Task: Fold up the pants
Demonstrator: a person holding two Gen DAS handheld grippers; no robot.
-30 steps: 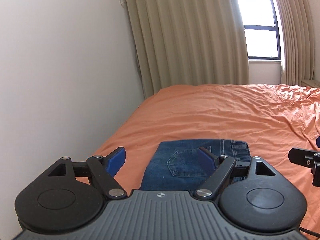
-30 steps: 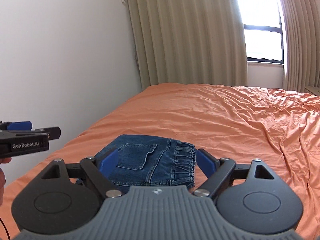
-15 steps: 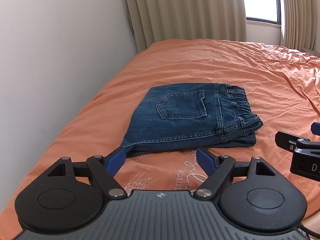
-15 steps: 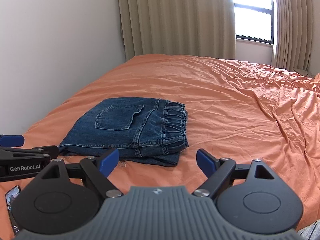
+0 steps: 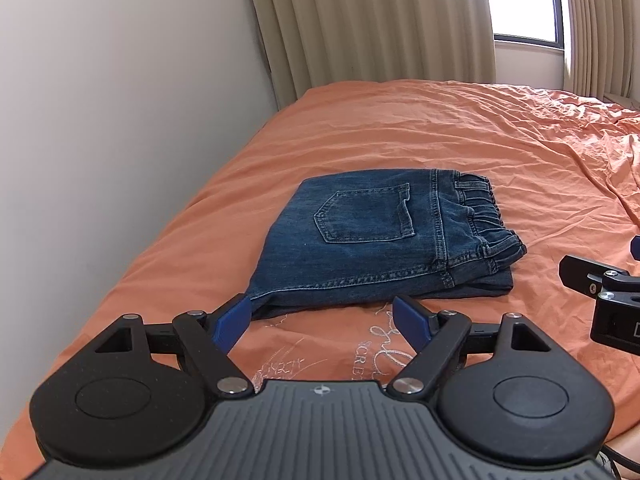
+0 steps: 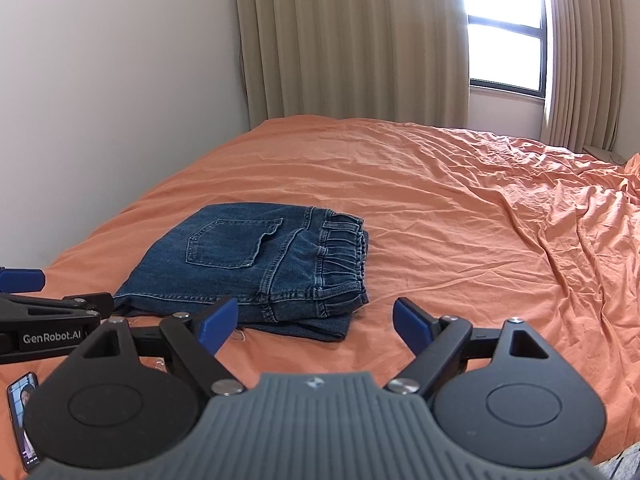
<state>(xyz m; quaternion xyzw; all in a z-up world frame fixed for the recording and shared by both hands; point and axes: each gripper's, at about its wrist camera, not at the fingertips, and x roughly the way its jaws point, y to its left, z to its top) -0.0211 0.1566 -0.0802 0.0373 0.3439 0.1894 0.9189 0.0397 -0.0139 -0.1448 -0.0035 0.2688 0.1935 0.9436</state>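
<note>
Blue denim pants (image 5: 384,240) lie folded into a compact stack on the orange bed, back pocket up and waistband to the right; they also show in the right wrist view (image 6: 256,268). My left gripper (image 5: 324,320) is open and empty, just short of the stack's near edge. My right gripper (image 6: 316,322) is open and empty, near the stack's near right corner. Each gripper shows at the edge of the other's view.
The orange sheet (image 5: 440,132) is wrinkled, more so to the right. A white wall (image 5: 100,120) runs along the bed's left side. Beige curtains (image 6: 352,40) and a window stand behind. A phone (image 6: 24,420) lies at the near left.
Both grippers have pulled back and tilted down from the stack, so the folded pants now show in full. The jaws stay open and the pants lie still.
</note>
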